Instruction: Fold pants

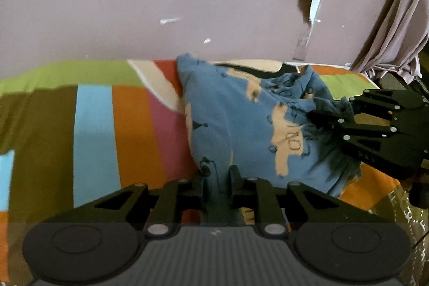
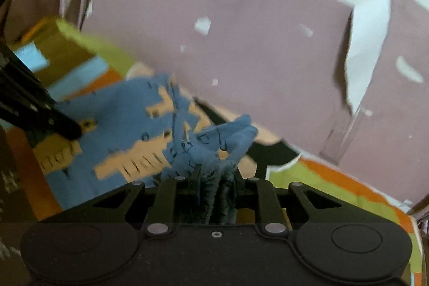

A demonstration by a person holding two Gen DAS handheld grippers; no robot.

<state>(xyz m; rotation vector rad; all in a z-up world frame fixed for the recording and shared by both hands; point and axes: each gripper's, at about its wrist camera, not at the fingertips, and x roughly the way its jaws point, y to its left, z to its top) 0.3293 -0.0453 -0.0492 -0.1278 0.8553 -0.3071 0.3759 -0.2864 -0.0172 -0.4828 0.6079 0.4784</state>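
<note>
One pair of pants (image 1: 236, 122), blue with peach patches and dark line drawings, is lying on one striped bedsheet (image 1: 93, 130) close to the mauve wall (image 1: 161, 4). The cloth is being lifted at its near edge and at its right side, so it is sagging between two grippers rather than lying flat.

The left gripper (image 1: 217, 178) is pinching the near hem of the pants; its two fingers are standing close together with blue cloth pressed between them. In the right wrist view this same gripper (image 2: 67, 129) is showing as a dark bar reaching in from the left onto the cloth.

The right gripper (image 2: 214, 178) is clamping a bunched, gathered wad of the pants, folds of cloth crowding the narrow gap between its two fingers. From the left wrist view it (image 1: 327, 119) is coming in from the right side, its tips buried in crumpled fabric.

One curtain (image 1: 396, 26) is hanging at the right end of the wall. The wall's paint is peeling in several pale flecks. The right view is blurring with motion.
</note>
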